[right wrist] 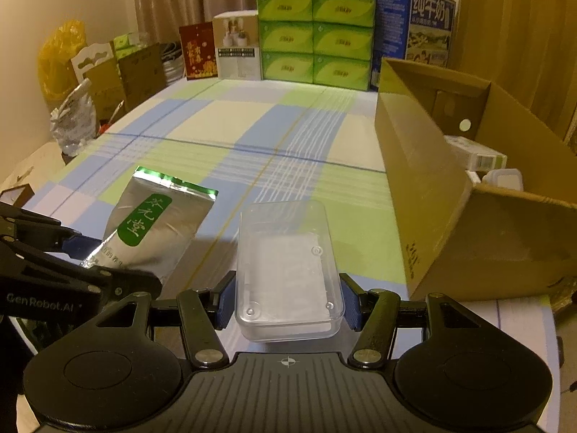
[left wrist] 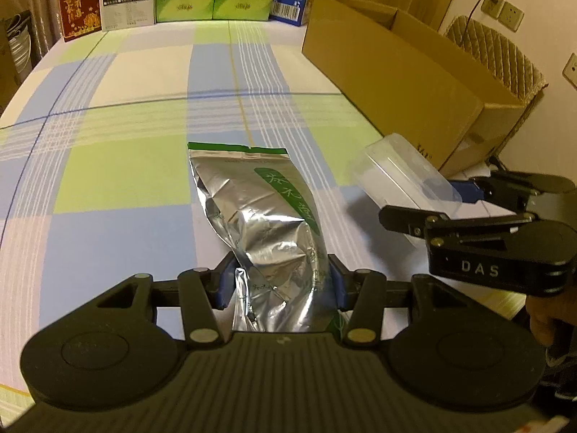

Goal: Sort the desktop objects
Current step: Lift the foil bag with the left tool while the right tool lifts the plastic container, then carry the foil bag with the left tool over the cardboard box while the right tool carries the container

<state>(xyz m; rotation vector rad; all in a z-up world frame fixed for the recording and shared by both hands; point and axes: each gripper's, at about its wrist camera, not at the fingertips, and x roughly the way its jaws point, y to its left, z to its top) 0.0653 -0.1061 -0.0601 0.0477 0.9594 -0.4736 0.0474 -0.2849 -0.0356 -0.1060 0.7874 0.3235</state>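
Left wrist view: the left tongs (left wrist: 279, 287) pinch the crumpled lower end of a silver foil pouch (left wrist: 259, 213) with a green label, blue pads (left wrist: 223, 285) pressing in from both sides. The pouch stretches forward over the checked tablecloth (left wrist: 144, 83), and whether its far end touches the cloth cannot be told. To the right, the right tongs (left wrist: 465, 198) carry a clear plastic box (left wrist: 400, 173), near the open cardboard carton (left wrist: 389, 72) at the surface's right edge.

Right wrist view: the right tongs (right wrist: 286, 305) grip the clear plastic box (right wrist: 288, 270) across its near end, pads against both walls; it looks lifted off the cloth, judging by the shadow beneath. The foil pouch (right wrist: 155, 223) hangs in the left tongs (right wrist: 90, 249) just to the left. The carton (right wrist: 450, 198) already holds a few small white packages (right wrist: 479, 158), so part of the sorting seems done. These two items are picked up but not yet placed, and the carton looks the likely destination.

The surface is otherwise bare in the middle. Along its far edge stand green tissue packs (right wrist: 313, 36), a blue milk carton box (right wrist: 414, 25), a white product box (right wrist: 238, 47) and a red card (right wrist: 198, 50). Curtains hang behind, and bags and boxes crowd the left side.
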